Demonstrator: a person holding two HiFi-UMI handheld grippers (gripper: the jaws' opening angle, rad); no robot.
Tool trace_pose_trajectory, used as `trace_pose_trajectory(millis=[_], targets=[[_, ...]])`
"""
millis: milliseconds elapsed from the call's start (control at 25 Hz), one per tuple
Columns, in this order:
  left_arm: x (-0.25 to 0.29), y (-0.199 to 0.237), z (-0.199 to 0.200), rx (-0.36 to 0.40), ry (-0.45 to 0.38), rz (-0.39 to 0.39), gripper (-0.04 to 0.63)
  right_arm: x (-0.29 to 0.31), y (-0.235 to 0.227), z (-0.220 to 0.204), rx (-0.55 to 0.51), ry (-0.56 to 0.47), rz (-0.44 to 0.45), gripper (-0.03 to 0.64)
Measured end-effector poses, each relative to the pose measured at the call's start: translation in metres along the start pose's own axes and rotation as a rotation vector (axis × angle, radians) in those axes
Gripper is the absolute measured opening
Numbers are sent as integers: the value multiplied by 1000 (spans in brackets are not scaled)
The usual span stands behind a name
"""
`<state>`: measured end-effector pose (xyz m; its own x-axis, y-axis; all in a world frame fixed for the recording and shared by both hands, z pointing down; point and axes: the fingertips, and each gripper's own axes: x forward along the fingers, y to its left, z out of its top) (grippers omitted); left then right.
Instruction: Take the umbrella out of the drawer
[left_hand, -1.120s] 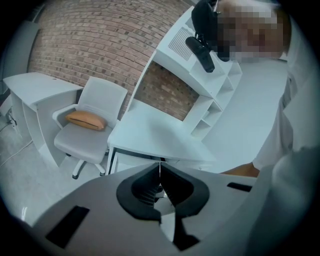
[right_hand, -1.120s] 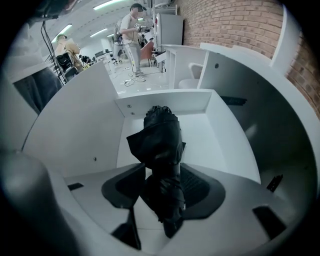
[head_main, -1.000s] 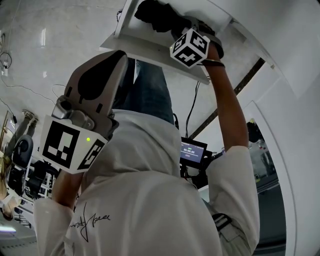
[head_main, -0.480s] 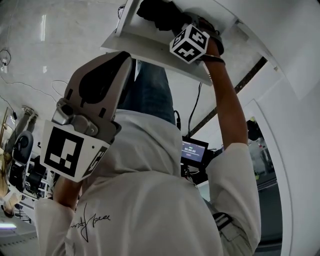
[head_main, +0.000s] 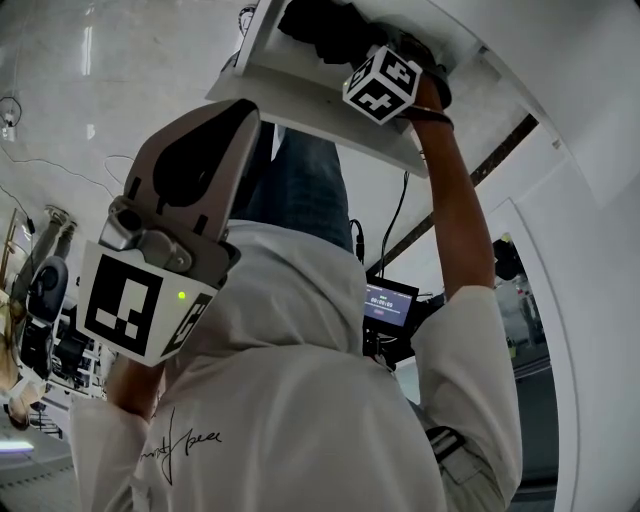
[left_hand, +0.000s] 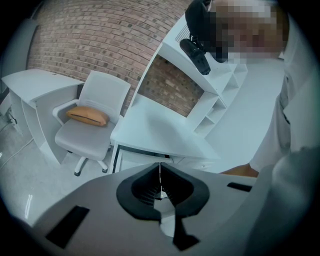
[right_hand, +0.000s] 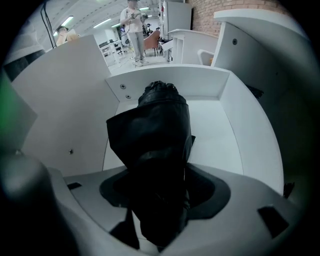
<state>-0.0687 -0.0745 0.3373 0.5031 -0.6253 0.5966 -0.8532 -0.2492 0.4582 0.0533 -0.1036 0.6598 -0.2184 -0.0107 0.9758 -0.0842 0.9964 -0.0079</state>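
While the right claw is opening around the black umbrella lying mid-frame in the drawer, best settle it deeper before squeezing. Left claw is together, empty.

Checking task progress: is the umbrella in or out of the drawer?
In: the folded black umbrella lies inside the white drawer, walls around it.

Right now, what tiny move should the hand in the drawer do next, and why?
Probably close the fingers of the right gripper on the black umbrella. It lies in the white drawer, right between the fingers, which are opening and do not seem to press it yet. The gripper points down at it, so squeezing should come before lifting.
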Motion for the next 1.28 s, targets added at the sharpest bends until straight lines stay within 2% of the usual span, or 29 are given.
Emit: trace_pose_trajectory(millis=[400, 760, 1080, 1280], targets=[[2, 6, 0, -13, 11, 0, 17, 16, -3, -5, 3, 59, -17, 258], [1, 6, -1, -15, 3, -9, 17, 19, -5, -6, 4, 64, 18, 267], [-1, 5, 1, -4, -12, -13, 17, 16, -5, -7, 39, 76, -6, 252], [-4, 6, 3, -7, -23, -15, 17, 17, 0, -2, 87, 73, 23, 249]])
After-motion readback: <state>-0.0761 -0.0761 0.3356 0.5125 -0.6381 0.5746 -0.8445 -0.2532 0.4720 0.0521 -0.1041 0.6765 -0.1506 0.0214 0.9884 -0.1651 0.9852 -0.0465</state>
